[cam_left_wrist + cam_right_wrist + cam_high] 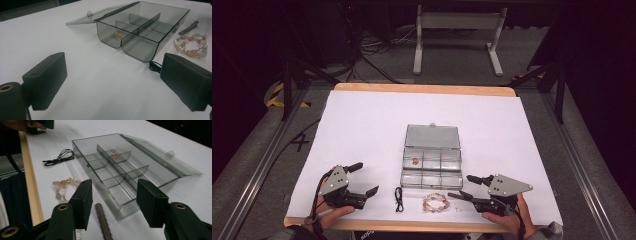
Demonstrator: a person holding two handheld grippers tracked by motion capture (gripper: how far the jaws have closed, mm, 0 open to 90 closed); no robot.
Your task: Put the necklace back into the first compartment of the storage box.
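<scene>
A clear compartment box [432,170] stands mid-table with its lid [432,136] laid open behind it. A small orange piece [416,161] lies in one rear compartment, seen too in the left gripper view [117,36]. In front of the box lie a bead bracelet [435,201] and a black cord [399,198]. My left gripper [367,178] rests left of the cord with its jaws wide and nothing between them [113,75]. My right gripper [460,186] is right of the bracelet, open, and a dark hair clip [103,221] lies on the table between its jaws, untouched.
A white sheet [362,125] covers the wooden table, whose front edge [30,185] runs close to the bracelet [63,186]. The cord [58,157] lies beside the box [117,170]. Metal rails run down both sides of the table, and a table frame [457,30] stands behind.
</scene>
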